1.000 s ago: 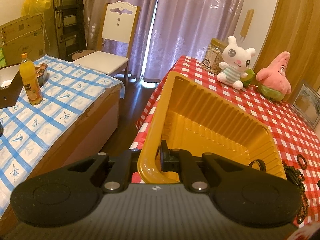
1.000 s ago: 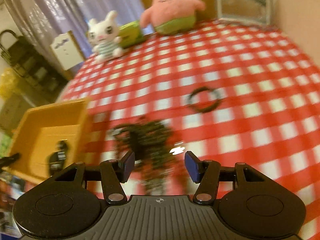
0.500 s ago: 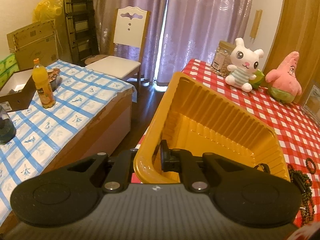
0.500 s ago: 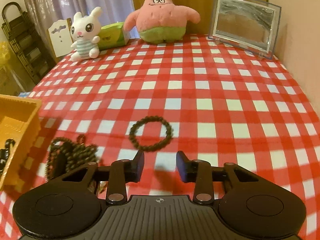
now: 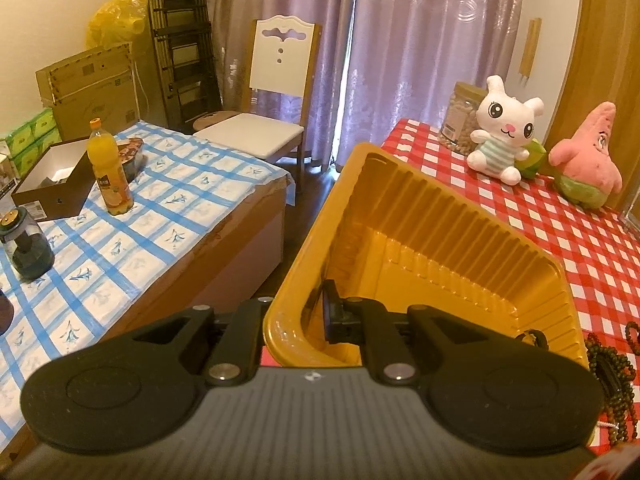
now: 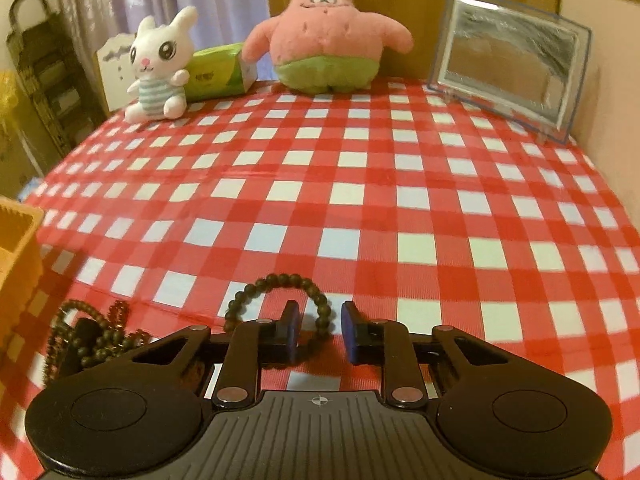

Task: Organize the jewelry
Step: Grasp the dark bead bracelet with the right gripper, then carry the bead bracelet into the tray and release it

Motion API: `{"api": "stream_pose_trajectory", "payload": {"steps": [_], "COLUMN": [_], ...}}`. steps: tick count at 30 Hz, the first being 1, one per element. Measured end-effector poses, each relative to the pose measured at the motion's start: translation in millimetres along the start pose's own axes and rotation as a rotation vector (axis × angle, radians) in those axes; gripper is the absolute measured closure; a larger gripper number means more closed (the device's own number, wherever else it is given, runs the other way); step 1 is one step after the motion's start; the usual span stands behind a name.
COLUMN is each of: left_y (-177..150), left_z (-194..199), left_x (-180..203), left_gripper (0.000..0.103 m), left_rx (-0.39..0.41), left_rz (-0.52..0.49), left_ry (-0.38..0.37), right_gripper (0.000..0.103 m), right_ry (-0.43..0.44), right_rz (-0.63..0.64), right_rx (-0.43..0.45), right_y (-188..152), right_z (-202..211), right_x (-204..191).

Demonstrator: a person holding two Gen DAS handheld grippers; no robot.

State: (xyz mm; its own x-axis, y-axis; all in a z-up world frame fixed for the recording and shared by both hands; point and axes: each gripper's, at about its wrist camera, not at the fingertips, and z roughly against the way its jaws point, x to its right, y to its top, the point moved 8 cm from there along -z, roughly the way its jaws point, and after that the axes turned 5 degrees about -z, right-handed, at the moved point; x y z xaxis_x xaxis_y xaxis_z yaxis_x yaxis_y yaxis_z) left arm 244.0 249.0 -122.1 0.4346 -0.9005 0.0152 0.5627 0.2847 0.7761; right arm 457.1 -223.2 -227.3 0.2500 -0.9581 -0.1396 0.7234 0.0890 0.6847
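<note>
In the left wrist view, the left gripper (image 5: pixel 294 322) sits at the lower centre of the frame, clamped on the near wall of the yellow tray (image 5: pixel 460 216), one finger outside the rim and the other inside. The tray looks like thin ribbed plastic, light and likely to flex, so a pinch at the rim suits it. A small dark piece (image 5: pixel 530 338) lies in its lower right corner, and at the far right edge a heap of long beads (image 5: pixel 612 380) rests on the checked tablecloth (image 5: pixel 560 216). In the right wrist view that bead pile (image 6: pixel 92 340) lies at lower left, beside the tray corner (image 6: pixel 18 240). At lower centre the right gripper (image 6: pixel 319 332) stands open, its fingers straddling the right arc of the bead bracelet (image 6: pixel 280 300), holding nothing. The bracelet should be light, loose and inclined to roll or slip, so pinching across the strand seems best. Only the left view shows the tray's inside; only the right shows the bracelet between the fingers.
</note>
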Motion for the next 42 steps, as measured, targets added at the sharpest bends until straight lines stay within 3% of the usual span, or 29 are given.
{"api": "stream_pose_trajectory", "payload": {"steps": [4, 15, 20, 28, 42], "left_y": [-1, -5, -6, -4, -9], "left_z": [1, 3, 1, -3, -8], "left_x": [1, 0, 2, 1, -4], "left_gripper": [0.093, 0.093, 0.094, 0.094, 0.095], "left_rx": [-0.001, -0.005, -0.012, -0.029, -0.075], "left_rz": [0.005, 0.011, 0.002, -0.008, -0.022], "left_ry": [0.002, -0.010, -0.017, -0.029, -0.068], "right_gripper": [0.097, 0.097, 0.097, 0.097, 0.097], "right_ry": [-0.034, 0.042, 0.087, 0.241, 0.601], "right_rz": [0.077, -0.099, -0.112, -0.091, -0.011], "right_rx": [0.003, 0.076, 0.099, 0.088, 0.059], "right_y": [-6, -2, 5, 7, 23], "right_z": [1, 70, 107, 139, 135], "right_x": [-8, -18, -41, -111, -283]}}
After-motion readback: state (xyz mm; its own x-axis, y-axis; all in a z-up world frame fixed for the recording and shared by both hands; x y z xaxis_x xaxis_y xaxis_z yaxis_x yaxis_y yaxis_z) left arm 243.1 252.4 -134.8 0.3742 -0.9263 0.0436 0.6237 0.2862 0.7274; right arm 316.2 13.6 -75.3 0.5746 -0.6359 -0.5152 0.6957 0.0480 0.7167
